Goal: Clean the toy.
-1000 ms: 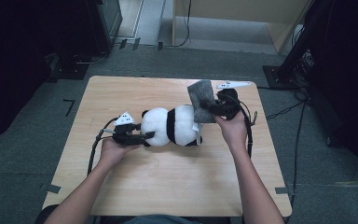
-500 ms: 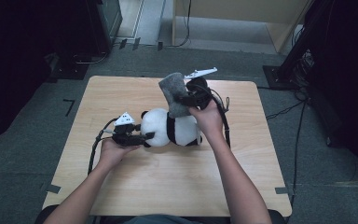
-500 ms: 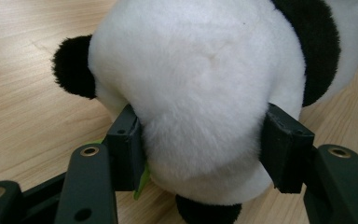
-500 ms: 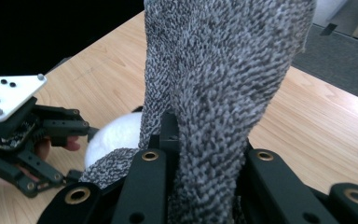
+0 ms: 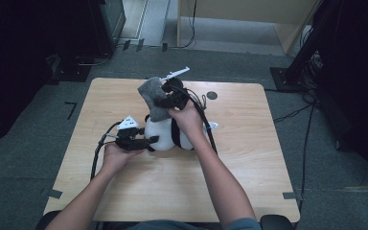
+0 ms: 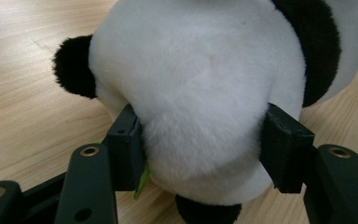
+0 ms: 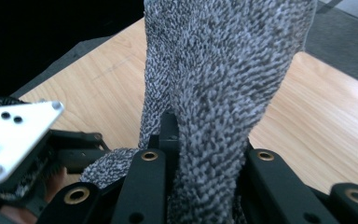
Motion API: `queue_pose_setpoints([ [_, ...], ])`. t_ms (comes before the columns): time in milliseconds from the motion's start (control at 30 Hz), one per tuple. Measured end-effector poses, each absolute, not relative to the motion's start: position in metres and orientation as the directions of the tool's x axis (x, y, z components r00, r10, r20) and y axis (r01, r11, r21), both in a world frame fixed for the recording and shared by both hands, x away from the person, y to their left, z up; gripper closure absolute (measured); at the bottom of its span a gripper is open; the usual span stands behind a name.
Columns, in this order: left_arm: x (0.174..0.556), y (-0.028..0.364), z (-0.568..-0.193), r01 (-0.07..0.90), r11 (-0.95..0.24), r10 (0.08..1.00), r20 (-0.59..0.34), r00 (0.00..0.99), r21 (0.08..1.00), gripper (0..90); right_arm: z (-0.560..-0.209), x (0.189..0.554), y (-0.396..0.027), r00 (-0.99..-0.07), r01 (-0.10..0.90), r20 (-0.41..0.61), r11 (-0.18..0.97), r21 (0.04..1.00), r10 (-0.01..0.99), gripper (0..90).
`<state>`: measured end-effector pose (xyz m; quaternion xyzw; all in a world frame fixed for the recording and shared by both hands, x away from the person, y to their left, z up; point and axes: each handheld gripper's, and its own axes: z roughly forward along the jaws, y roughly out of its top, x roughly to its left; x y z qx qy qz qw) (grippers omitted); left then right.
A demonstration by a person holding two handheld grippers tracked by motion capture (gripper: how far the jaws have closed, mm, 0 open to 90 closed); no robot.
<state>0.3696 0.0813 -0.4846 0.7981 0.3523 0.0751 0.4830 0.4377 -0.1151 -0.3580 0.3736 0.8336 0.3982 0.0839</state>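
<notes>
Right now my wooden table [image 5: 249,163] is the biggest thing under the high camera, pale planks with a small dark disc [image 5: 212,95] near its far edge. Lying near the middle of it is the plush panda [image 5: 165,134], white body with a black band and black ears. My left gripper [image 5: 143,140] sits at the panda's left end, resting low on the tabletop, and in the left gripper view its two black pads [image 6: 126,144] press into the white fur from both sides, so it is clamped on the toy. Above the panda, my right gripper [image 5: 165,98] is raised off the table, and it grasps a grey knitted cloth [image 5: 153,98] that hangs over the toy's upper side. From the right gripper view that cloth [image 7: 223,79] rises straight out between the jaws, pinched tight with no gap. Its white three-cornered plate [image 5: 175,74] points toward the far edge.
</notes>
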Motion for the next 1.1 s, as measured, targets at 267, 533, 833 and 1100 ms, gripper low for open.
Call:
queue_pose_setpoints([
  [267, 0.369, 0.081, -0.484, 0.49, -0.29, 0.642, -0.213, 0.736, 0.822, 40.2, -0.384, 0.444, -0.09, -0.708, 0.585, 0.179, 0.427, 0.689, 0.683, 76.3],
  [533, 0.369, 0.08, -0.484, 0.496, -0.287, 0.648, -0.216, 0.73, 0.819, 40.5, -0.4, 0.447, -0.094, -0.685, 0.619, 0.177, 0.435, 0.654, 0.707, 76.0],
  [833, 0.37, 0.081, -0.485, 0.516, -0.279, 0.653, -0.234, 0.721, 0.81, 41.8, -0.402, 0.45, -0.116, -0.626, 0.655, 0.166, 0.399, 0.641, 0.762, 76.0],
  [1100, 0.372, 0.081, -0.485, 0.53, -0.269, 0.653, -0.252, 0.714, 0.804, 42.3, -0.397, 0.454, -0.152, -0.574, 0.697, 0.128, 0.401, 0.594, 0.809, 76.2],
])
